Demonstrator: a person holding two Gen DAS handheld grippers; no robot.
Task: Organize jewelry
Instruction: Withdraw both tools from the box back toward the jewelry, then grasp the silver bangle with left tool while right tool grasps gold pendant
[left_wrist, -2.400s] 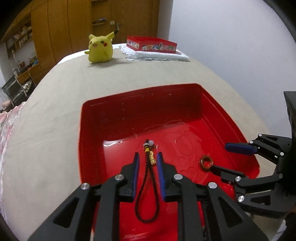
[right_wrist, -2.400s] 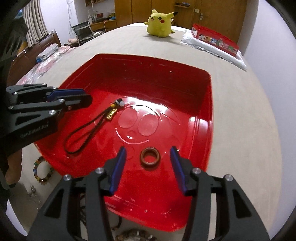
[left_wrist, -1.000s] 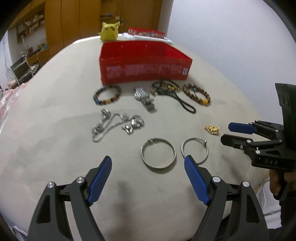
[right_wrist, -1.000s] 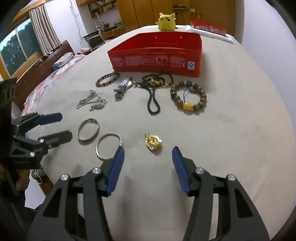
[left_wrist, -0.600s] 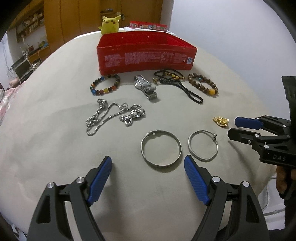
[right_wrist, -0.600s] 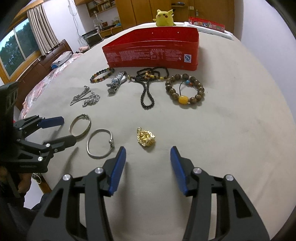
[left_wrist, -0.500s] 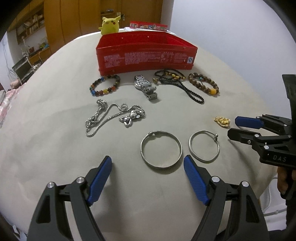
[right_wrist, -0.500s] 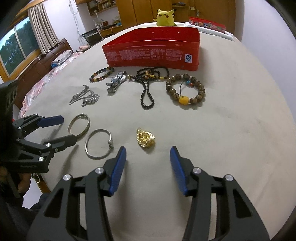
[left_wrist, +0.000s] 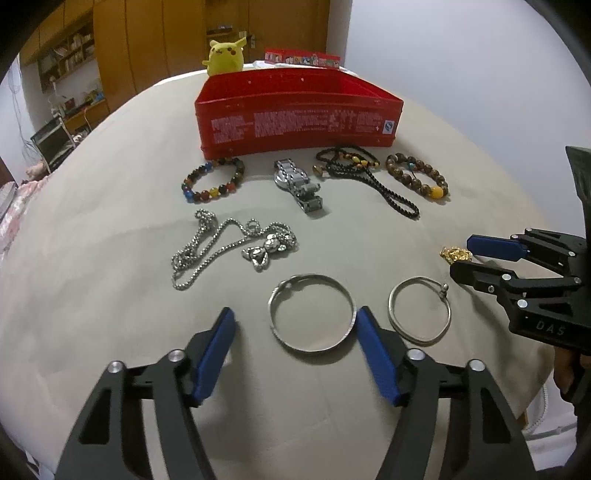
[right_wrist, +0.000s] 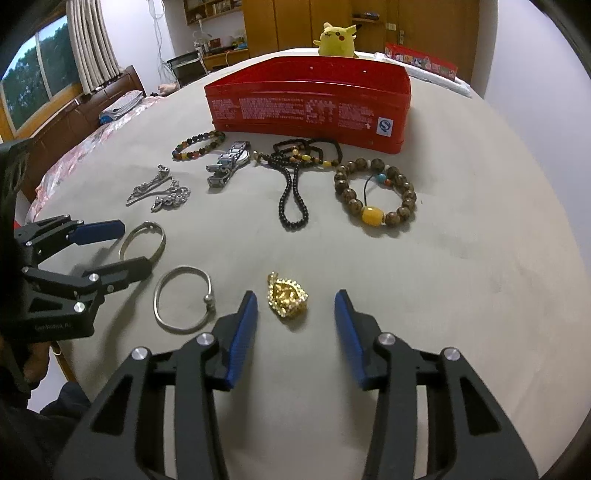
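The left gripper (left_wrist: 293, 325) is spread wide, and the silver bangle (left_wrist: 312, 319) lies on the table (left_wrist: 110, 206) between its fingers. The right gripper (right_wrist: 293, 308) is also spread, with the gold pendant (right_wrist: 287, 295) between its tips, nearer the left finger.

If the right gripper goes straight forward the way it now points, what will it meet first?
Most likely the small gold pendant, lying on the beige table cover just ahead of the open jaws of the right gripper, slightly left of centre. Depth is unclear, so it may pass just above.
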